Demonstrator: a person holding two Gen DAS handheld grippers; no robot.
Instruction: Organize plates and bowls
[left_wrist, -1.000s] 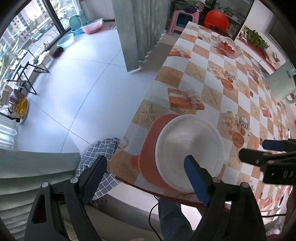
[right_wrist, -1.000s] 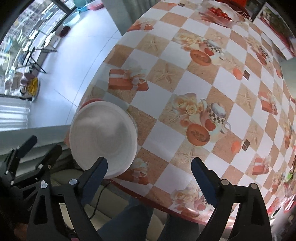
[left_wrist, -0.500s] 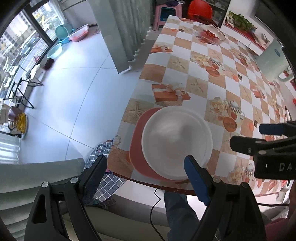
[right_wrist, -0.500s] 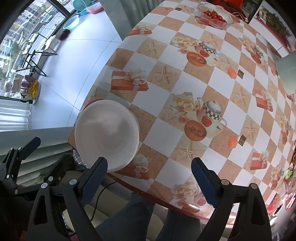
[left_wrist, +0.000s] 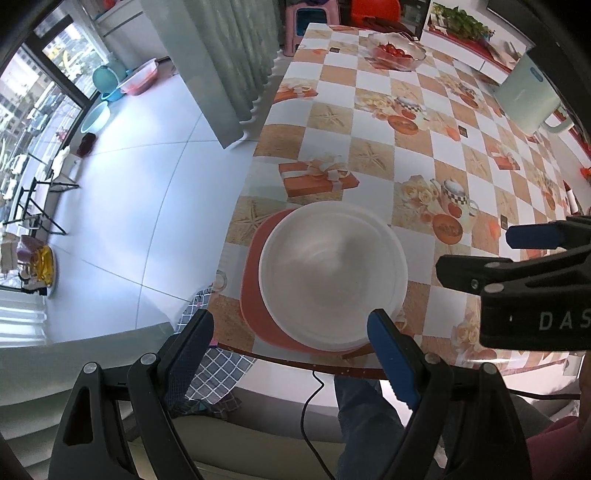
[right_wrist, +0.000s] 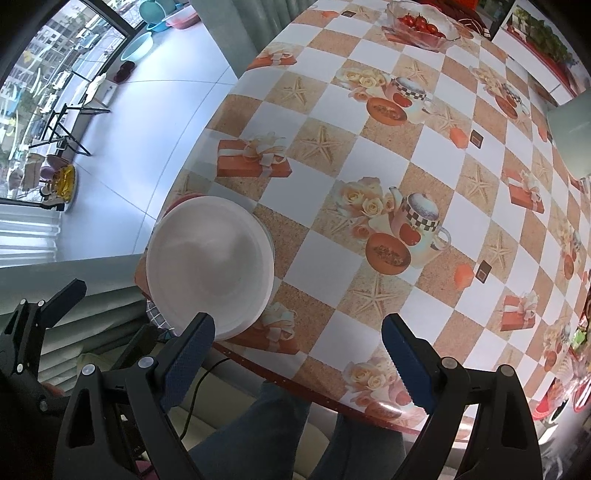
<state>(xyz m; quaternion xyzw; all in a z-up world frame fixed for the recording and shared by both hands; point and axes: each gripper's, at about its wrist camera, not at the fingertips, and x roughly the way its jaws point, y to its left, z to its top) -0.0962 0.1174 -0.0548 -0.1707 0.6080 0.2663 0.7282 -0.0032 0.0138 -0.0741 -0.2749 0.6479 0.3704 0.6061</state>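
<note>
white bowl (left_wrist: 332, 273) sits on a red plate (left_wrist: 255, 288) at the near edge of the tabletop (left_wrist: 417, 162), close to its left corner. the bowl covers most of the plate, so only a red crescent shows on its left and near sides. in the right wrist view the same white bowl (right_wrist: 210, 266) appears at lower left with just a sliver of the red plate (right_wrist: 181, 201) visible behind its far rim.

left hand-held gripper (left_wrist: 291, 354) hangs above the near edge of the tabletop with its two blue-padded fingers spread wide apart and nothing between them; its right finger overlaps the near rim of the bowl in the picture, though whether it touches is unclear. right hand-held gripper (right_wrist: 299, 350) is also wide apart and empty, hovering over the near edge just to the right of the bowl. the right hand-held gripper (left_wrist: 524, 273) also enters the left wrist view from the right side.

the tabletop is covered by a checked cloth printed with starfish, roses, teapots and gift boxes. at its far end stands a glass bowl of red fruit (left_wrist: 397, 53), and a pale green jug (left_wrist: 526, 99) stands near the right edge. a checked blue cloth (left_wrist: 214, 373) hangs below the near left corner. the person's jeans-clad legs (right_wrist: 273, 435) show under the table edge. pale floor tiles (left_wrist: 147, 192) and a grey curtain (left_wrist: 221, 55) lie to the left.
</note>
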